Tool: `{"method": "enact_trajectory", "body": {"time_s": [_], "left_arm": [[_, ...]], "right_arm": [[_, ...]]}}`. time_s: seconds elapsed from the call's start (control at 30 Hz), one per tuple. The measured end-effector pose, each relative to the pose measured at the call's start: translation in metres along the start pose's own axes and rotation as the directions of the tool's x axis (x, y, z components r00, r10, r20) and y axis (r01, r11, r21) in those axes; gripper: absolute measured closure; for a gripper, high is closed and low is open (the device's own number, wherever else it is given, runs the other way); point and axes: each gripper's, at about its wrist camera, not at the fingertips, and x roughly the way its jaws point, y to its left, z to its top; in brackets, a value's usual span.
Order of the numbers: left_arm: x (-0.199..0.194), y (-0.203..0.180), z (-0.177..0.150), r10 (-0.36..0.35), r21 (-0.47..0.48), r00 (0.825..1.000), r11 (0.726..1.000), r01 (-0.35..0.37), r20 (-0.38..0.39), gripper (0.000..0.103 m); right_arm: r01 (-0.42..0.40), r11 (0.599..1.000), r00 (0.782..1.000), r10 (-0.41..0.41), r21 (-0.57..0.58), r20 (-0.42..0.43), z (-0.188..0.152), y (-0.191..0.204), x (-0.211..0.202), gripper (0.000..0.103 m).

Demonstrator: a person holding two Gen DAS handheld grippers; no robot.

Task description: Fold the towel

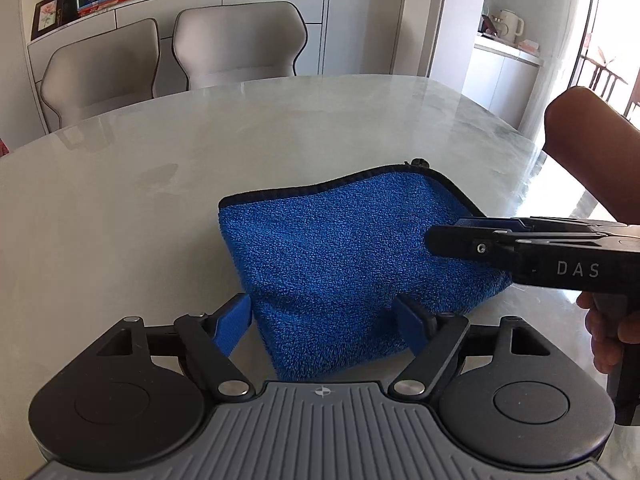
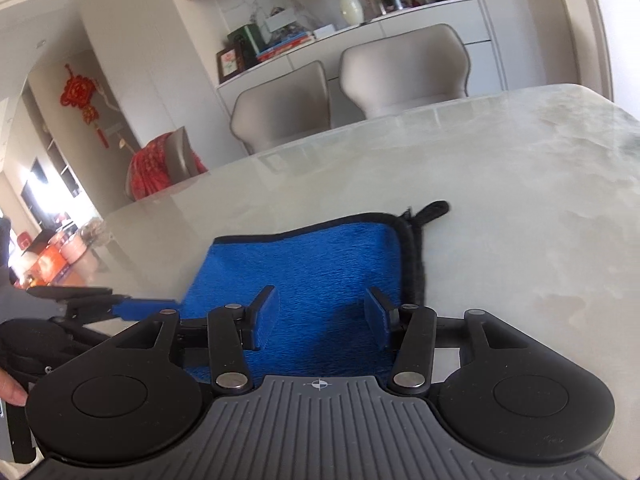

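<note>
**Now both our grippers hover wide over the folded towel**

Our left gripper [image 1: 322,322] spreads its blue-padded fingers wide, empty, at the near edge of the fluffy blue black-trimmed towel [image 1: 344,256]. Our right gripper [image 2: 322,318] gapes empty above it. It lies folded on the pale marble table [image 1: 160,184].

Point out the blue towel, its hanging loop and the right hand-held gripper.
blue towel [image 1: 344,264]: left wrist view, middle of its pile.
hanging loop [image 2: 434,208]: right wrist view, black tab at far corner.
right hand-held gripper [image 2: 322,314]: right wrist view, between its fingertips.

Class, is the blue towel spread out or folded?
Folded: the blue towel lies compact on the table, doubled black-trimmed edges stacked along one side.
</note>
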Motion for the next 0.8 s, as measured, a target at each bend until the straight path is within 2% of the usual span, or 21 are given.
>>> {"method": "enact_trajectory", "body": {"time_s": [0.13, 0.23, 0.33, 0.4, 0.43, 0.5, 0.6, 0.8], "left_arm": [[-0.001, 0.003, -0.003, -0.005, -0.003, 1.0, 1.0, 0.005, 0.01, 0.018], [-0.011, 0.004, -0.004, 0.004, 0.005, 1.0, 1.0, -0.004, 0.028, 0.02], [-0.023, 0.004, -0.007, 0.008, 0.007, 0.999, 1.0, -0.008, 0.045, 0.02], [-0.034, 0.006, -0.009, -0.003, -0.017, 0.999, 1.0, 0.004, 0.05, 0.02], [-0.042, 0.008, -0.011, -0.009, -0.031, 0.999, 0.999, 0.011, 0.054, 0.02], [-0.051, 0.01, -0.014, -0.013, -0.045, 0.998, 0.999, 0.016, 0.054, 0.02], [-0.069, 0.01, -0.023, -0.015, -0.065, 0.999, 0.998, 0.018, 0.05, 0.019], [-0.099, 0.012, -0.045, 0.043, -0.085, 0.999, 0.996, -0.041, 0.029, 0.016]], "right_arm": [[0.039, 0.999, 0.999, -0.039, -0.008, 0.019, 0.005, 0.004, -0.009, 0.054], [0.048, 0.998, 0.998, -0.046, -0.033, 0.035, 0.008, 0.012, -0.021, 0.046], [0.051, 0.998, 0.997, -0.049, -0.026, 0.068, 0.01, 0.02, -0.036, 0.032], [0.043, 0.999, 0.996, -0.041, -0.018, 0.079, 0.01, 0.026, -0.044, 0.019], [0.037, 0.999, 0.996, -0.035, -0.018, 0.084, 0.008, 0.029, -0.05, 0.016], [0.025, 0.999, 0.996, -0.023, -0.026, 0.085, 0.005, 0.038, -0.06, 0.005], [0.002, 0.999, 0.997, 0.0, -0.035, 0.08, -0.002, 0.05, -0.075, 0.001], [0.026, 0.998, 0.999, -0.024, -0.053, 0.042, -0.017, 0.067, -0.098, 0.001]]}}
